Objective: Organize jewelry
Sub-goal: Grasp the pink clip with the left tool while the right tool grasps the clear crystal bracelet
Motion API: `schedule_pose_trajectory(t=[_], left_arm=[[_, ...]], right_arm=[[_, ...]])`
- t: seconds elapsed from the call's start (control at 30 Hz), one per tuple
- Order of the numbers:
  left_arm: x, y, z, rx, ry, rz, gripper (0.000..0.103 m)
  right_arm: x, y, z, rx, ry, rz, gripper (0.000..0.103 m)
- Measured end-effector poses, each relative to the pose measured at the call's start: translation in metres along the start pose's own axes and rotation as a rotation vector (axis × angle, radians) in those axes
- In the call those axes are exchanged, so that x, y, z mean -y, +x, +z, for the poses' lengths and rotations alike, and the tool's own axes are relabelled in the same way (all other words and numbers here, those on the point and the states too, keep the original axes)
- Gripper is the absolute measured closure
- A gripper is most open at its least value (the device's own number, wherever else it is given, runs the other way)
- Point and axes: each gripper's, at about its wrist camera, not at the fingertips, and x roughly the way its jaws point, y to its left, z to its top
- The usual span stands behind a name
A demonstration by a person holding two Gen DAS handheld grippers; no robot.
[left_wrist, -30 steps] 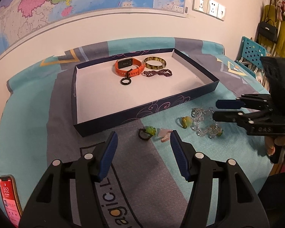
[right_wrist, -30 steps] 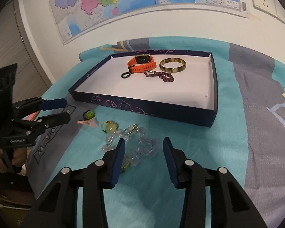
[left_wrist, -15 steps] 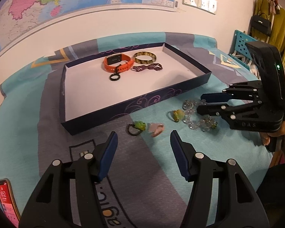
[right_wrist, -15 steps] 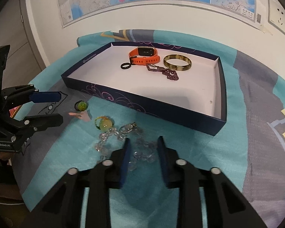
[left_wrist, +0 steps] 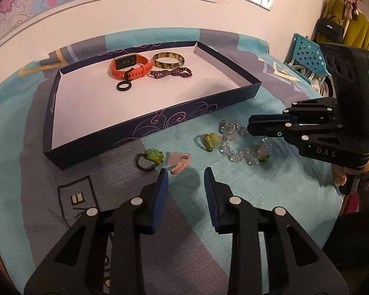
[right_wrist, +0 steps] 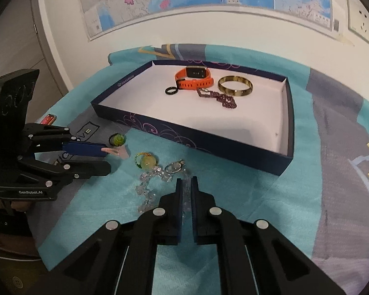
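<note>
gripper, right | low, clamped on crystal bracelet | cloth

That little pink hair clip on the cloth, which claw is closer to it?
The left claw. Its open tips sit just short of the pink hair clip. The right claw is off to the clip's right, closed on the clear bead bracelet.
</note>
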Motion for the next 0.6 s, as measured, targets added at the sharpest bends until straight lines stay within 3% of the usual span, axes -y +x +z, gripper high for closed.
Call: schedule_pose_trajectory(t=[0.1,0.33,0.37,0.4,0.43,0.6], left_arm=[[0.001,0.001,0.002,0.0,0.004,0.012,0.074],[0.0,0.007,0.009,-0.004,0.013,0.026,0.074],[0.001,0.008,0.01,-0.005,0.017,0.026,0.075],[0.002,0.008,0.01,-0.006,0.02,0.027,0.077],[0.002,0.009,0.011,-0.008,0.023,0.031,0.081],[0.004,0.013,0.01,-0.018,0.027,0.042,0.089]], right_arm=[[0.001,-0.003,0.001,0.014,0.01,0.019,0.103],[0.005,-0.012,0.004,0.048,0.039,0.041,0.102],[0.01,-0.01,0.004,0.039,0.062,0.058,0.097],[0.012,-0.008,0.003,0.026,0.07,0.063,0.083],[0.012,-0.006,0.002,0.023,0.064,0.045,0.075],[0.002,0.01,-0.003,-0.028,-0.018,-0.027,0.07]])
